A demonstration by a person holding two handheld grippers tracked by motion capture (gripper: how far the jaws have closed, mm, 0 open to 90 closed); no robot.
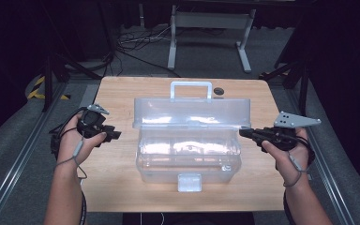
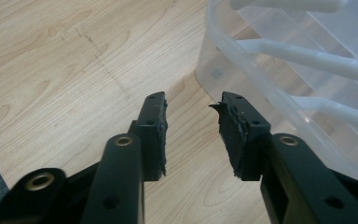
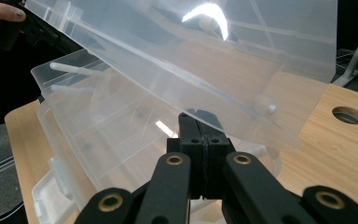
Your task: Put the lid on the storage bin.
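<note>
A clear plastic toolbox (image 1: 187, 157) stands mid-table with its lid (image 1: 192, 112) raised and a white handle (image 1: 191, 86) at the far side. My left gripper (image 1: 115, 134) rests to the left of the box, apart from it. Its jaws are open over bare wood (image 2: 193, 126), with nothing between them and the box wall (image 2: 223, 70) just beyond. My right gripper (image 1: 243, 132) is at the lid's right end. In the right gripper view it (image 3: 199, 116) is shut, its tips against the lid's (image 3: 223, 56) lower rim. Whether the rim is pinched I cannot tell.
The box's front latch (image 1: 189, 182) faces the person. The wooden table (image 1: 117, 183) has a round hole (image 1: 219, 91) near its far edge, also seen in the right gripper view (image 3: 348, 115). A metal stand and cables lie on the floor beyond.
</note>
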